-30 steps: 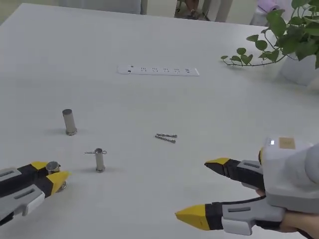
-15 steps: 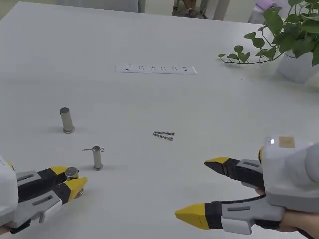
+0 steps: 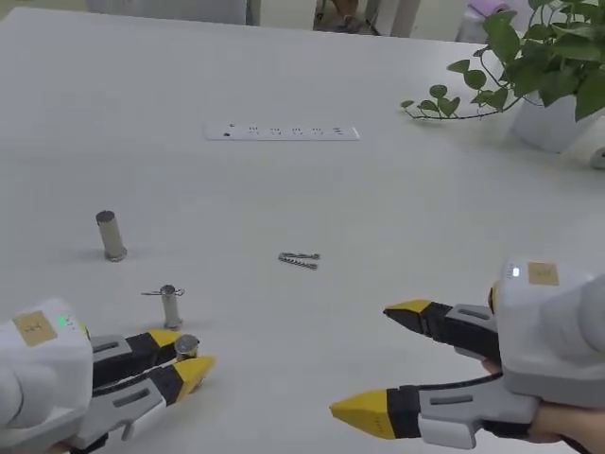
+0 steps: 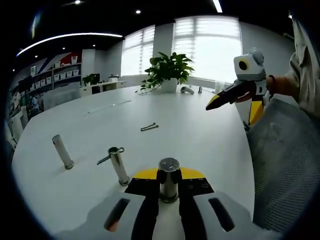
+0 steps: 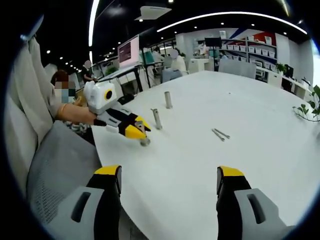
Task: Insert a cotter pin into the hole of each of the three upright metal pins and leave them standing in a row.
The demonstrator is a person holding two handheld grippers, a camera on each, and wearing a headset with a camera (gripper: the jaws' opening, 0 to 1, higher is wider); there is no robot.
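Observation:
My left gripper (image 3: pixel 186 363) is shut on an upright metal pin (image 3: pixel 186 346) near the table's front left; the same metal pin (image 4: pixel 169 179) stands between its jaws. Just behind it stands a second pin (image 3: pixel 170 305) with a cotter pin through its top. Farther back left, a third, plain pin (image 3: pixel 111 235) stands alone. Two loose cotter pins (image 3: pixel 300 259) lie at the table's middle. My right gripper (image 3: pixel 379 359) hovers open at the front right, holding nothing. From the right gripper (image 5: pixel 169 175), the left gripper (image 5: pixel 125 125) and loose cotter pins (image 5: pixel 219 133) show.
A white power strip (image 3: pixel 282 132) lies at the back centre. A potted plant (image 3: pixel 539 66) stands at the back right corner. A grey mesh chair (image 4: pixel 280 165) sits near the table's front edge.
My left gripper has carried its metal pin rightward along the front of the table, past the pin with the cotter. The right gripper has stayed put, open.

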